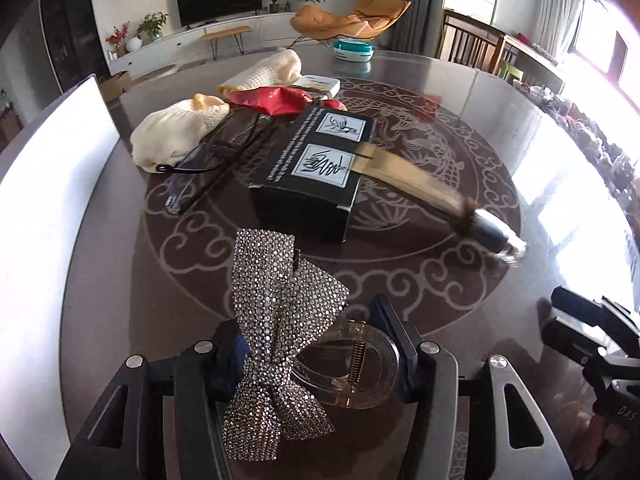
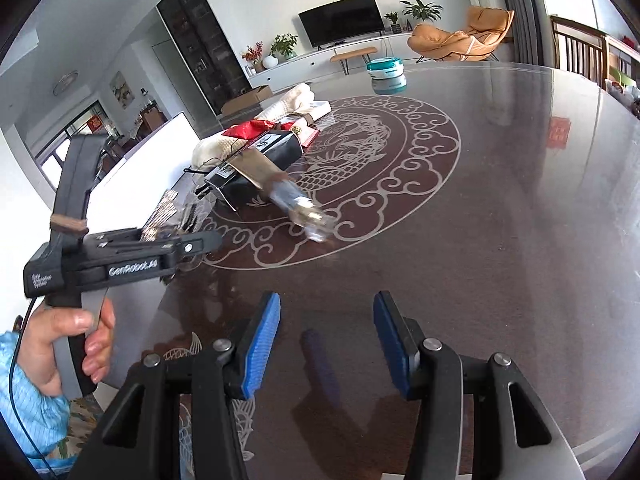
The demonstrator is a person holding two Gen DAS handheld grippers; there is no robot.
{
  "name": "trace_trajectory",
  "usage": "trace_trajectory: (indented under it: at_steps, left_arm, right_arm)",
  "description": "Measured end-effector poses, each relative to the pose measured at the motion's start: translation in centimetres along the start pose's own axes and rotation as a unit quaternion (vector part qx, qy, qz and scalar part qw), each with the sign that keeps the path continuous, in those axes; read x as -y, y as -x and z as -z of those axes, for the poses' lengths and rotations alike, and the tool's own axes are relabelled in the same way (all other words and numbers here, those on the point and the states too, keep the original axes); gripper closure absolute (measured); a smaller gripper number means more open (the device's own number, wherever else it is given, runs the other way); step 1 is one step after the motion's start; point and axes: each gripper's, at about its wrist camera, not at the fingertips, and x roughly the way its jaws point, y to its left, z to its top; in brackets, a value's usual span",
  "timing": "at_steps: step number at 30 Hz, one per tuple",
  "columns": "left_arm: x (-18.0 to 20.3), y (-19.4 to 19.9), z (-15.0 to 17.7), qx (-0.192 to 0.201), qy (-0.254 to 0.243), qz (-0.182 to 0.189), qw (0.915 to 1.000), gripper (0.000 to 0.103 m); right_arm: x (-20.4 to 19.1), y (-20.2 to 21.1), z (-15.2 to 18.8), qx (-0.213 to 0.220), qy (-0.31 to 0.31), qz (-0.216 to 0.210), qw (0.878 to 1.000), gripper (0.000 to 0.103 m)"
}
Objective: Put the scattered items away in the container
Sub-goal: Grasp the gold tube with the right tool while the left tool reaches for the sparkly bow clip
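Item: hair clip (image 1: pixel 344 364), clear plastic, with a rhinestone bow (image 1: pixel 276 320) fixed to it.

Location: between the fingers of the left gripper (image 1: pixel 316 356), low in the left wrist view. Both pads press on it, one against the clear arched body with its spring, the other, mostly hidden, behind the bow. Held, by the look of it. No earlier view is given, so nothing is claimed of how it came there.

Orientation: the bow's long axis runs forward and away from the fingers, slightly left, its tails hanging toward the camera. The clip body lies crosswise, spanning the gap from pad to pad.

Right gripper (image 2: pixel 326 344): fingers parted, nothing between them, only bare table (image 2: pixel 500 240) and their reflection below. It hovers just right of the left gripper.

Container: judged to be the white box (image 1: pixel 52 184) whose wall shows left of the left fingers, close alongside. Its inside is not visible.

Remaining scatter: ahead of the left fingers, a black box (image 1: pixel 312 168), a blurred brush-like thing (image 1: pixel 440 196) lying across it toward the right, glasses (image 1: pixel 200 172), cream cloth (image 1: pixel 176 136), a red pouch (image 1: pixel 280 100).

Governing relation: the white box lies left of the held clip, so the left hand is nearer and the carry is a short leftward one over the wall.
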Motion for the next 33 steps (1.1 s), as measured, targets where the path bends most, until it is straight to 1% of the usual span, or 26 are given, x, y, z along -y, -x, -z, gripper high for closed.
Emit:
trace_trajectory:
  at_steps: [1,3,4,5,7,9,10,12,15,17,19,23,25,27,30,31,32,33]
  left_arm:
    - [-0.1,0.0,0.2,0.000,0.003,-0.007,1.0000,0.039]
    - [-0.7,-0.2,0.3,0.000,0.027,-0.015,0.9995,0.032]
    - [-1.2,-0.2,0.4,0.000,0.038,-0.022,0.9990,0.026]
    - [-1.7,-0.3,0.4,0.000,0.048,-0.029,0.9984,0.022]
    - [-2.3,-0.4,0.9,0.000,0.062,-0.039,0.9973,0.008]
    - [-2.9,-0.4,1.2,-0.003,0.070,-0.044,0.9966,0.000]
    - [-3.2,-0.4,1.4,-0.001,0.072,-0.044,0.9964,0.000]
    - [-3.6,-0.4,1.6,0.007,0.073,-0.044,0.9963,0.000]
    - [-3.7,-0.5,1.5,0.010,0.075,-0.046,0.9960,0.000]
    - [-3.7,-0.6,1.5,0.011,0.076,-0.046,0.9960,0.000]
    - [-3.8,-0.6,1.5,0.012,0.075,-0.044,0.9962,0.000]
    - [-3.8,-0.3,1.7,0.011,0.072,-0.042,0.9964,0.000]
    - [-3.8,0.0,2.0,0.010,0.070,-0.041,0.9966,0.000]
    - [-4.0,0.3,2.4,0.008,0.067,-0.039,0.9969,0.000]
    - [-4.7,0.7,3.0,0.005,0.067,-0.039,0.9970,0.000]
    - [-4.9,0.7,3.2,0.005,0.066,-0.038,0.9971,0.000]
    - [-5.1,0.8,3.3,0.005,0.065,-0.035,0.9972,0.000]
    - [-5.3,0.9,3.4,0.006,0.065,-0.032,0.9973,0.000]
  right_arm:
    - [-0.2,-0.1,0.1,0.001,0.002,0.005,1.000,0.052]
    - [-0.6,-0.2,0.1,0.001,0.012,0.017,1.000,0.051]
    - [-0.9,-0.3,0.2,-0.001,0.020,0.024,1.000,0.051]
    - [-1.1,-0.4,0.2,-0.002,0.026,0.028,0.999,0.049]
    - [-1.1,-0.4,0.2,-0.005,0.031,0.028,0.999,0.049]
    - [-0.9,-0.3,0.1,-0.011,0.033,0.022,0.999,0.049]
    - [-0.8,-0.2,0.1,-0.016,0.040,0.019,0.999,0.049]
    - [-0.6,-0.2,-0.1,-0.027,0.067,0.037,0.997,0.049]
    - [-0.2,-1.1,-1.3,-0.055,0.132,0.069,0.987,0.049]
    - [0.2,-1.8,-2.6,-0.063,0.169,0.071,0.981,0.049]
    - [0.7,-2.9,-4.2,-0.074,0.200,0.053,0.976,0.049]
    - [0.3,-5.3,-6.3,-0.113,0.248,-0.009,0.962,0.049]
    - [-0.7,-6.6,-7.2,-0.123,0.265,-0.016,0.956,0.049]
    - [-1.6,-7.9,-8.0,-0.129,0.275,-0.012,0.953,0.049]
    - [-2.8,-9.2,-8.9,-0.130,0.273,-0.021,0.953,0.051]
    - [-3.1,-9.4,-9.1,-0.132,0.269,-0.024,0.954,0.055]
    - [-3.4,-9.5,-9.1,-0.131,0.270,-0.023,0.954,0.070]
    - [-3.6,-9.4,-9.0,-0.131,0.271,-0.023,0.953,0.072]
